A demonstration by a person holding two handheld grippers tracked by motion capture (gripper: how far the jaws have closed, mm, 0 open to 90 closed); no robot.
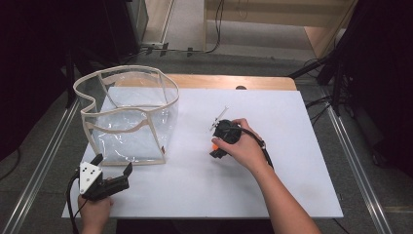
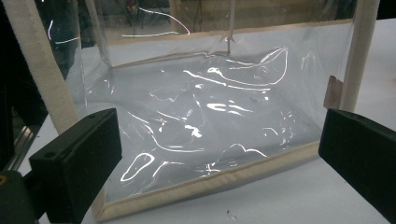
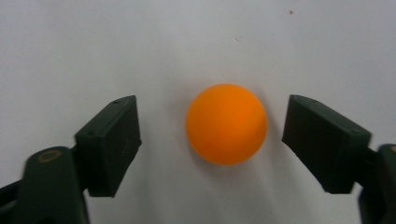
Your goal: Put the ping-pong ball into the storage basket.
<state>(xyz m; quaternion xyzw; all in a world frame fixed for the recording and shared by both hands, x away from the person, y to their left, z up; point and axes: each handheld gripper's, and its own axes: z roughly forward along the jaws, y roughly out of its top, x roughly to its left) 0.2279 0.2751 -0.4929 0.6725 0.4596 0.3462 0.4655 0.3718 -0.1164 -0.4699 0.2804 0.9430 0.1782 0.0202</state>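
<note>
1. Your right gripper [image 3: 212,140] points down at the white sheet [image 1: 292,146] that covers the table, near the middle of it, with your hand wrapped over its black body in the high view.
2. In the right gripper view, a small, round, smooth orange ball [image 3: 226,124] lies on the sheet between the two black jaws.
3. Neither jaw touches the ball: a strip of white shows on each side of it, a little wider on the left of that view than on the right.
4. That makes your right gripper part-way spread, with the ball inside the gap but not pinched.
5. In the high view, the ball [image 1: 214,146] shows as a spot of orange at the tip of the right gripper [image 1: 217,147], just beside your fingers.
6. Your left gripper [image 1: 113,166] rests at the near left corner of the sheet, jaws spread wide and holding nothing.
7. It faces a clear plastic bag with cream fabric trim [image 1: 127,117], which stands open-topped on the left part of the sheet.
8. In the left gripper view, the bag's near wall [image 2: 210,121] fills the space between the jaws but lies beyond them, and its crinkled bottom edge sits on the sheet.
9. The ball and the bag are well apart, the ball to the bag's right in the high view.
</note>
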